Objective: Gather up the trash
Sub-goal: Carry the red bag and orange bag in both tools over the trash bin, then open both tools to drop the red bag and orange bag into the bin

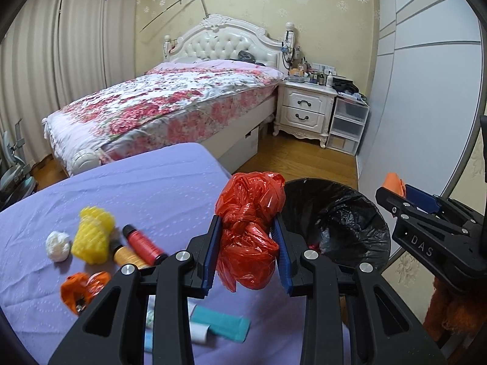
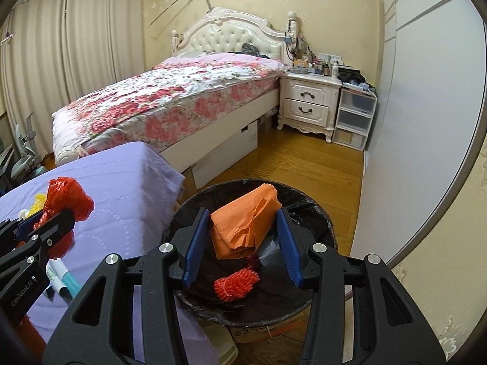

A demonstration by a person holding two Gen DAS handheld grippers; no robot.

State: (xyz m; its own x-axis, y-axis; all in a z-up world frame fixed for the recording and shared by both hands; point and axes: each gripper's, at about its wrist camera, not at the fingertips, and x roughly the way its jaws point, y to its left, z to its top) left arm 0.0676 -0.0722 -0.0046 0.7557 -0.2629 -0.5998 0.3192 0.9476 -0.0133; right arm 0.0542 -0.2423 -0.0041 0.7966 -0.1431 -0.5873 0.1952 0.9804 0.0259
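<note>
Lilac quilted cloth covers the bench (image 1: 127,188) that fills the lower left of the left wrist view, and on it, from the left, lie a white paper wad (image 1: 57,245), a yellow foam net (image 1: 91,234), two thread spools (image 1: 138,248) and a crumpled orange wrapper (image 1: 80,289), with a teal tube (image 1: 220,325) near the bottom edge. At the centre of that view the left hand-held gripper (image 1: 247,252) pinches a knotted red plastic bag (image 1: 249,231) between its blue pads, held just above the bench's right edge and beside the bin. The bag looks light, soft and slippery; the tight knot at its middle seems the surest place to hold, since loose film would likely slide out. Right of it stands the black-lined trash bin (image 1: 334,210) on the wooden floor. In the right wrist view the right hand-held gripper (image 2: 242,237) hangs over the bin's mouth with an orange folded paper (image 2: 243,225) between its fingers; the left pad touches it, but whether the right pad presses it I cannot tell. The paper looks light and creased, easily crushed. Below it, inside the bin, lies a red foam net (image 2: 236,284).
</note>
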